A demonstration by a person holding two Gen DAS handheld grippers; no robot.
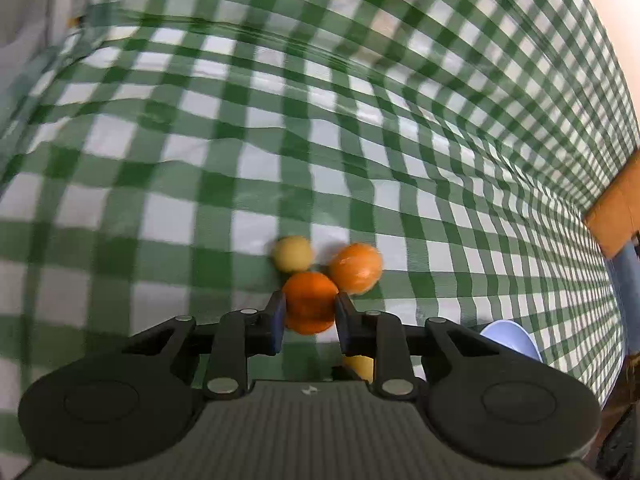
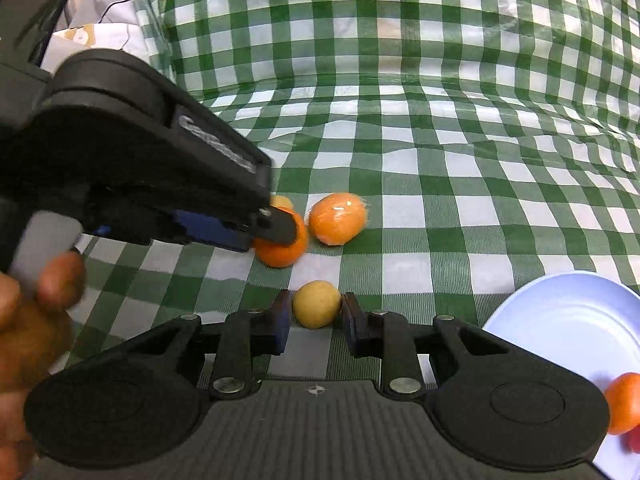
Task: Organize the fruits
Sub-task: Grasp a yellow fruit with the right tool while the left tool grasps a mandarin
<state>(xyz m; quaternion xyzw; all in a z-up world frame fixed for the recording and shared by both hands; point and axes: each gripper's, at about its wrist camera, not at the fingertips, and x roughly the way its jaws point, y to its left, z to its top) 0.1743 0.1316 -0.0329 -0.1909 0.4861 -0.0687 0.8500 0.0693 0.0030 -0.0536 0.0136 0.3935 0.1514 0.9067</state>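
- A glossy green-and-white checked cloth [image 2: 440, 184], creased and rumpled toward the back, is spread over the bench.
- The left gripper [image 1: 310, 308] is closed on a round, matte orange [image 1: 310, 298]; the fruit is pinched between the two black fingers, seen blurred in the left wrist view. In the right wrist view the same orange [image 2: 282, 250] is seen under the left gripper [image 2: 276, 226], low over the cloth; contact with the cloth cannot be told.
- Just beside it lies an oval orange fruit in shiny clear wrap [image 2: 338, 219], with a highlight on the film.
- A small pale yellow round fruit [image 1: 293, 254] is seen just behind the held orange.
- The right gripper [image 2: 316, 316] is narrowly parted around a dull yellow, round fruit [image 2: 316, 304]; small gaps show at both blue-padded fingers.
- A smooth, pale blue round plate [image 2: 560, 320] lies at the right, with another orange [image 2: 624, 402] at its near edge.
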